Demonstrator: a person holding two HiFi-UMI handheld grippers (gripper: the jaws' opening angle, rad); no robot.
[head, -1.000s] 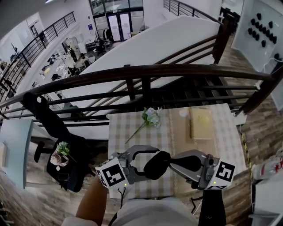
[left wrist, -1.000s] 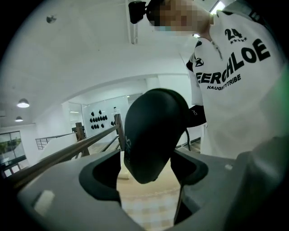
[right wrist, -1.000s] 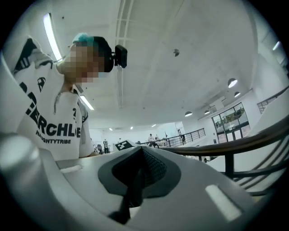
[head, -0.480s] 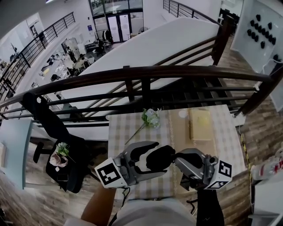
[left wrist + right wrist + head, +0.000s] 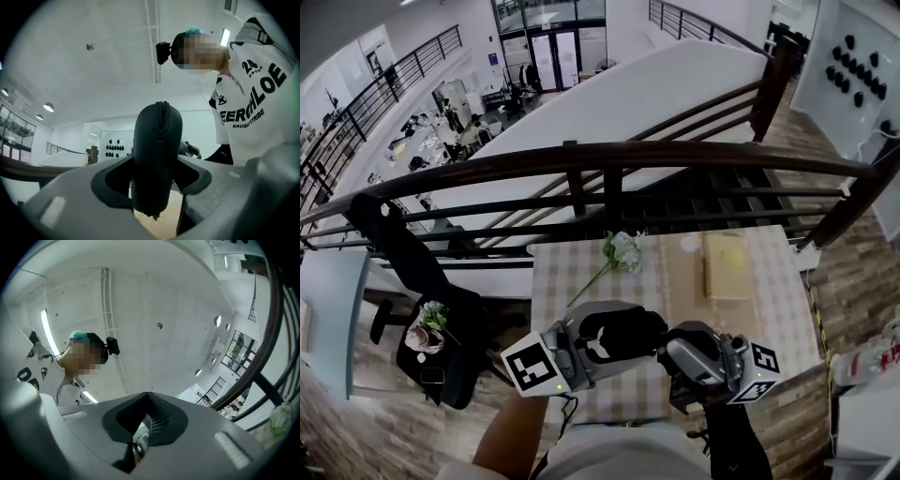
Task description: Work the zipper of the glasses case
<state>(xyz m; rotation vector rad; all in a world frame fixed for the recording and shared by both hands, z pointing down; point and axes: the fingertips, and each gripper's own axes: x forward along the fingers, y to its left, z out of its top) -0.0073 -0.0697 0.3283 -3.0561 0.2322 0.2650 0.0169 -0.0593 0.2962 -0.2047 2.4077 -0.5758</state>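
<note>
And here's the case (image 5: pixel 158 136), up in the air and off the desk (image 5: pixel 562 272), hanging over its near edge right in front of us. It's a dark oval shell with the zipper (image 5: pixel 162 117) running up over its rounded end. The left claw (image 5: pixel 156 174) is clenched on it, one pad on each broad side around the middle, and the seam sits between the pads and not under them. We like that hold! The shell looks light and fairly stiff, with a matte skin that shouldn't slide, and it isn't visibly denting under the squeeze. We'd say the broad sides are the place to grip, because a clamp across the seam would pinch the track and jam the slider. Over to the right claw (image 5: pixel 148 401): it's clenched tip to tip with its nose close against the case's right end in the head view. Is there a pull tab between those tips? We can't tell, nothing that thin shows up. That tab is likely to be the fiddly bit, small, flat and quick to slip out, so it wants a pinch right at the tips and a pull along the track. Behind all this, the checked desk carries a flower (image 5: pixel 622 249) and a yellow box (image 5: pixel 727 265), both well clear of the action.
</note>
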